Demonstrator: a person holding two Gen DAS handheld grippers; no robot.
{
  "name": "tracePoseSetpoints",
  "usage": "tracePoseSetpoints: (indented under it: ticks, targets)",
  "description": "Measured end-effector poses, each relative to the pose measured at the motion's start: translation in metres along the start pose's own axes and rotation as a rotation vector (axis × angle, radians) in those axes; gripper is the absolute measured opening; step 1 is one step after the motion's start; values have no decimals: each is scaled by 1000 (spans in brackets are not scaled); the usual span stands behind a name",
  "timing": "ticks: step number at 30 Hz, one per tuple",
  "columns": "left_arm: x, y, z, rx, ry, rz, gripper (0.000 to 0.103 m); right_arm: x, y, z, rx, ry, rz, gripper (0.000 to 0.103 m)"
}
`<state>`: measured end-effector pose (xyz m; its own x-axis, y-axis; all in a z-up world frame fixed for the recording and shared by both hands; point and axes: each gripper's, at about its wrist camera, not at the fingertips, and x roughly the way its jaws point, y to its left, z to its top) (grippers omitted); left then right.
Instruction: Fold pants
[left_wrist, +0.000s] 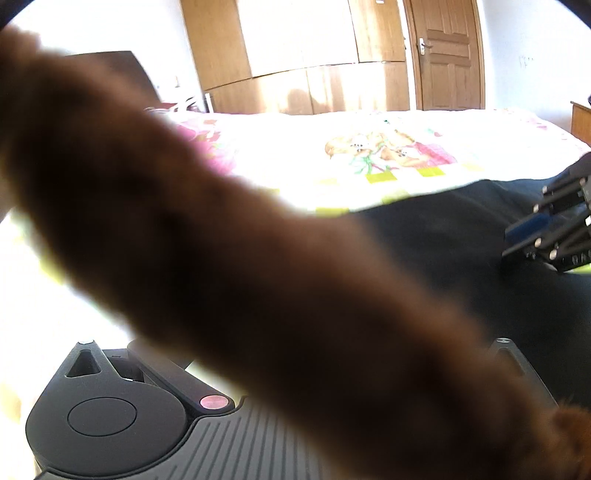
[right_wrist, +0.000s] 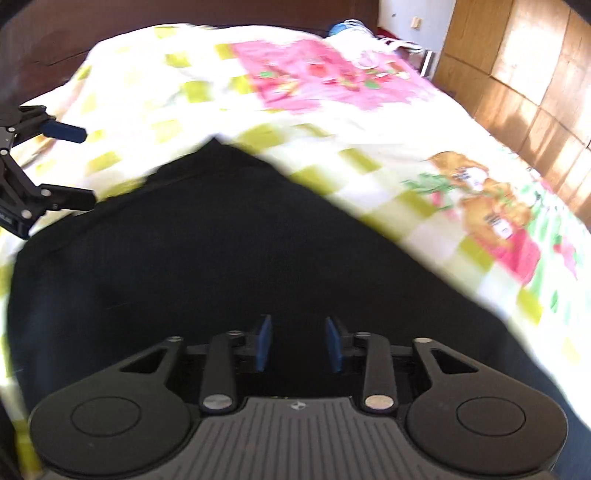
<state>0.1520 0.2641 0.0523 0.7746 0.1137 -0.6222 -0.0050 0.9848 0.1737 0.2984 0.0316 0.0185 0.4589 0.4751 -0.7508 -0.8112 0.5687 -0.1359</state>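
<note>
A: Left wrist view?
B: A blurred brown sleeve (left_wrist: 229, 266) hides the left gripper (right_wrist: 83, 166). Bed (left_wrist: 369, 155), wardrobe (left_wrist: 295, 55), door (left_wrist: 447, 51).
A: Right wrist view?
B: Left gripper's jaws wide, empty. Right gripper (right_wrist: 299, 343) parted, empty, over black pants (right_wrist: 221, 240) on the patterned sheet (right_wrist: 369, 122).

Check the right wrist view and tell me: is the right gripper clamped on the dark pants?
No. The right gripper has its blue pads apart above the dark pants, with no cloth pinched between them.
</note>
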Motion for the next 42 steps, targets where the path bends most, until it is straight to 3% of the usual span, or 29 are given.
tracePoseSetpoints:
  ticks: [4, 8, 13, 17, 19, 20, 21, 22, 23, 26, 29, 34, 38, 40, 42]
  targets:
    - [77, 13, 39, -49, 53, -32, 103, 48, -59, 23, -50, 51, -58, 55]
    - [124, 20, 59, -11, 91, -40, 103, 87, -101, 37, -62, 151, -46, 58]
    - [161, 39, 66, -64, 170, -101, 103, 114, -119, 39, -64, 225, 53, 59]
    - [186, 53, 64, -95, 256, -106, 102, 121, -123, 38, -25, 236, 67, 58]
    - [195, 58, 63, -131, 298, -94, 95, 121, -121, 36, 4, 223, 62, 47]
    - [197, 58, 62, -143, 302, -92, 83, 120, -119, 35, 7, 217, 50, 30]
    - [196, 58, 63, -157, 296, -98, 75, 119, -116, 34, 17, 218, 39, 22]
    - [194, 56, 64, -169, 290, -93, 55, 118, -114, 33, 21, 211, 19, 22]
    - [193, 54, 66, -166, 288, -80, 43, 116, -110, 33, 15, 204, 0, 21]
    - [191, 46, 70, -146, 288, -87, 24, 103, -104, 33, 26, 169, -38, 19]
    - [182, 38, 72, -119, 266, -74, 14, 79, -102, 35, 45, 114, -49, 19]
    - [145, 41, 78, -147, 169, -99, 11, 14, -89, 34, 59, 5, -37, 18]
    - [89, 45, 78, -161, 62, -167, 11, -46, -64, 21, 20, -46, -10, 18]
    - [61, 39, 75, -122, 16, -202, 11, -53, -55, 16, -2, -51, -32, 18]
    - [52, 31, 73, -90, 4, -213, 11, -36, -52, 16, -19, 2, -39, 18]
